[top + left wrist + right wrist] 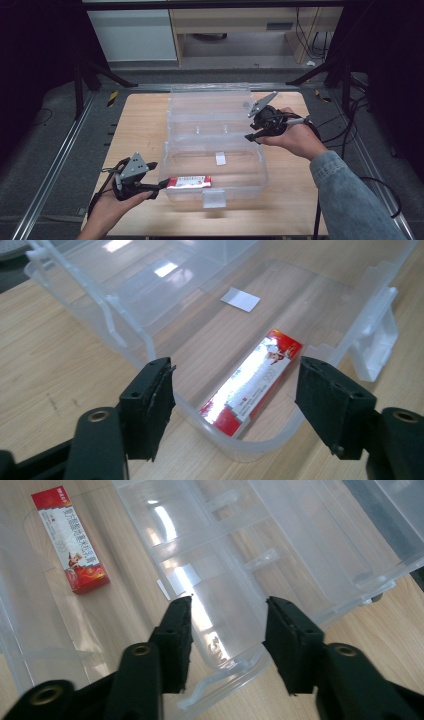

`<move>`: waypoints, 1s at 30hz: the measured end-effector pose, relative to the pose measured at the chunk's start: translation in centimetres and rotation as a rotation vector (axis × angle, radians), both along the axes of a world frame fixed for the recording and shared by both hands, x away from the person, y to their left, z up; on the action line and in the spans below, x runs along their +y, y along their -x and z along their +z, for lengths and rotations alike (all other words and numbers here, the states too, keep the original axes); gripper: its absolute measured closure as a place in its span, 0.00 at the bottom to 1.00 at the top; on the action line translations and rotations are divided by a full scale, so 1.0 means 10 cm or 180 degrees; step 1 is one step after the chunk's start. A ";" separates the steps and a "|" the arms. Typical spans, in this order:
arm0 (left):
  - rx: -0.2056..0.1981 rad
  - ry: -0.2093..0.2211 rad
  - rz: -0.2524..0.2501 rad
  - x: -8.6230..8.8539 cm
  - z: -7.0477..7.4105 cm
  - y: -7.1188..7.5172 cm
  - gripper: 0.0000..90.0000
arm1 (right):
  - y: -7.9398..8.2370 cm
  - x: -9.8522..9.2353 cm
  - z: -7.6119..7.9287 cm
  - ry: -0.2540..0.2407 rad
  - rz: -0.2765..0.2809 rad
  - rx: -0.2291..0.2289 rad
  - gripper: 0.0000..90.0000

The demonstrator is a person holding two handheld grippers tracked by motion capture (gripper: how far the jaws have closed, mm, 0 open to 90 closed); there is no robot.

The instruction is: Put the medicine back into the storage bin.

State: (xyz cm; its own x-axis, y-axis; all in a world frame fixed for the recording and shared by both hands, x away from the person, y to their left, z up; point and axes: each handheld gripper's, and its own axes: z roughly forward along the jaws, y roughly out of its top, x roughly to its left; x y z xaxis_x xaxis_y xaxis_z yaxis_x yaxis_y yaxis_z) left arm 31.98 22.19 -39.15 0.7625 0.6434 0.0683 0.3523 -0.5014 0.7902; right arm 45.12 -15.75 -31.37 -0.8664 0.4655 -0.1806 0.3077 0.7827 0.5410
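- Pale wooden tabletop [140,125], bare and lightly scuffed, ringed by grey floor mat and metal rails; beyond, a dark room with a white cabinet, a wooden desk frame and loose cables.
- Clear plastic hinged storage box [215,145] lying wide open at the middle of the table, lid [210,102] flung back toward the far edge, white latch tab [213,198] jutting over the near side.
- Right gripper [250,135] held above the box's right rim near the hinge line; jaws parted, nothing between them, only transparent wall below in the right gripper view [227,630].
- Left gripper [161,184] hovering at the box's near left corner; jaws apart and released, straddling the rim from above in the left gripper view [235,395], touching nothing.
- Flat red and silver carton [188,182] lying on the box floor, hard against the near wall, long side along it; seen too from the left gripper [252,382] and from the right gripper [70,540].
- Small white label [220,158] stuck flat mid-floor, well apart from the carton.
- Likely snags from here: a jaw catching the thin rim on the way down and dragging the light box across the smooth wood; glossy carton skidding along the wall instead of lifting, lying too flat for a clean pinch; lid swinging if nudged by the right gripper.
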 end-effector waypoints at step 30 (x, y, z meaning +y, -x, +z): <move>0.0173 -0.0199 -0.0412 -0.27 -0.32 0.01 0.36 | -0.62 0.41 -0.02 0.0500 0.0036 -0.0196 0.59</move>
